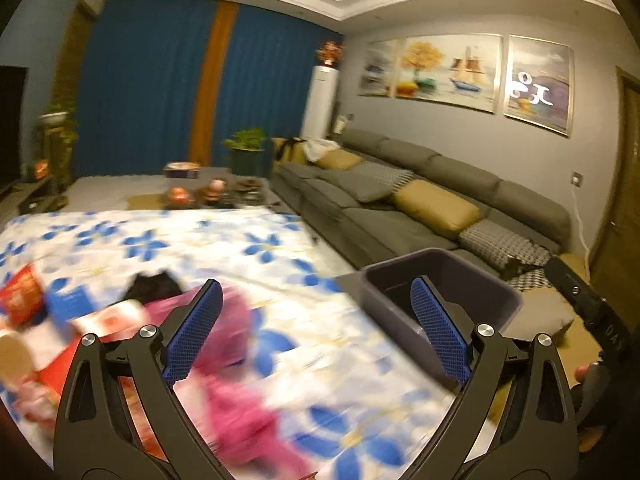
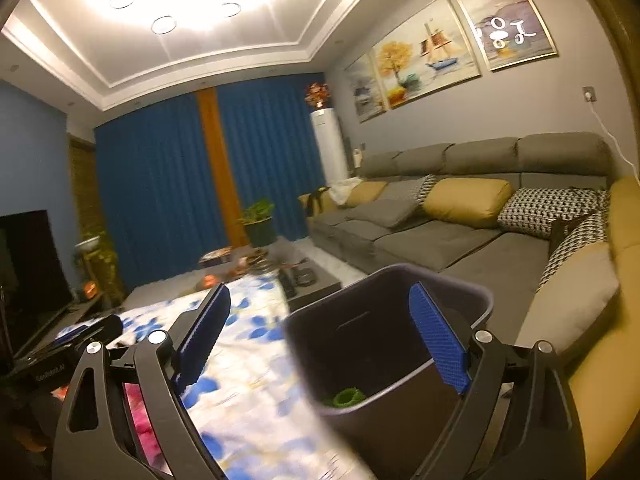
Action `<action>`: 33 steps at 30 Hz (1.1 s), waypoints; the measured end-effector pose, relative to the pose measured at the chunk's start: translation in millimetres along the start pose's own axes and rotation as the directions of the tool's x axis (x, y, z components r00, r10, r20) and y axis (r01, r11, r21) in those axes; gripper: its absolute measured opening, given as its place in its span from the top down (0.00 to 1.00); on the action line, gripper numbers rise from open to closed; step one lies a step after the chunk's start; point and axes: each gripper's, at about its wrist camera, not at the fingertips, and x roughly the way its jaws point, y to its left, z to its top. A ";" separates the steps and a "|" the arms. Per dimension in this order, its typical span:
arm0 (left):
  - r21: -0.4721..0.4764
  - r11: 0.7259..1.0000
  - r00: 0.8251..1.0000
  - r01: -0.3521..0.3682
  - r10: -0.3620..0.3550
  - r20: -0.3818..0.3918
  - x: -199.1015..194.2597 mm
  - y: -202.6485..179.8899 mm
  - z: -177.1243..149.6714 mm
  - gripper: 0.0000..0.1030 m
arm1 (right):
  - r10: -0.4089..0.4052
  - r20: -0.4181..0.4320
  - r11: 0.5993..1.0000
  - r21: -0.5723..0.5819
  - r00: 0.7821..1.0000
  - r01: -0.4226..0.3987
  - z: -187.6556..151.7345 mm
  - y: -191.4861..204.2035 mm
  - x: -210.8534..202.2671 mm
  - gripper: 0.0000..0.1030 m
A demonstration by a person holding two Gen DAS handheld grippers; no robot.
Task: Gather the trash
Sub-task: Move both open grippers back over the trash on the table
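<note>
A dark grey trash bin [image 1: 440,296] stands at the right edge of a table with a blue-flowered cloth [image 1: 224,240]. In the right wrist view the bin [image 2: 384,344] is close in front, with a green ring-shaped piece [image 2: 346,397] at its bottom. My right gripper [image 2: 320,332] is open and empty above the bin's rim. My left gripper [image 1: 316,328] is open and empty above a blurred pile of trash: a pink wrapper [image 1: 236,360], red and white packets [image 1: 24,300] and a black item [image 1: 154,285]. The pink wrapper also shows in the right wrist view [image 2: 140,416].
A long grey sofa [image 1: 400,208] with yellow and patterned cushions runs along the right wall. A low coffee table [image 1: 216,192] with dishes stands beyond the cloth. A TV [image 2: 32,264], blue curtains, a plant and a white air conditioner [image 1: 322,100] stand further back.
</note>
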 end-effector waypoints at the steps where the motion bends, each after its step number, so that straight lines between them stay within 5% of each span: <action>1: -0.004 1.000 1.000 -0.029 0.030 0.008 -12.2 10.4 -4.1 0.09 | 0.010 -0.004 1.000 -0.009 1.000 -0.010 -2.9 6.5 -4.2 0.14; 6: -0.007 0.986 0.986 -0.165 0.165 0.019 -59.0 53.8 -22.9 0.09 | 0.078 -0.047 0.994 -0.070 0.996 -0.081 -19.8 47.3 -16.2 0.14; 17: -0.046 0.939 0.939 -0.340 0.342 0.033 -130.5 131.8 -52.2 0.09 | 0.210 -0.199 0.963 -0.125 0.957 -0.237 -67.6 134.0 -21.6 0.14; 24: -0.071 0.927 0.929 -0.369 0.371 0.015 -141.7 163.8 -61.3 0.09 | 0.234 -0.245 0.945 -0.169 0.941 -0.279 -85.0 167.4 -22.2 0.15; 33: -0.048 0.939 0.939 -0.339 0.336 -0.069 -115.4 170.3 -67.7 0.11 | 0.256 -0.291 0.925 -0.204 0.922 -0.321 -103.0 195.3 -21.7 0.15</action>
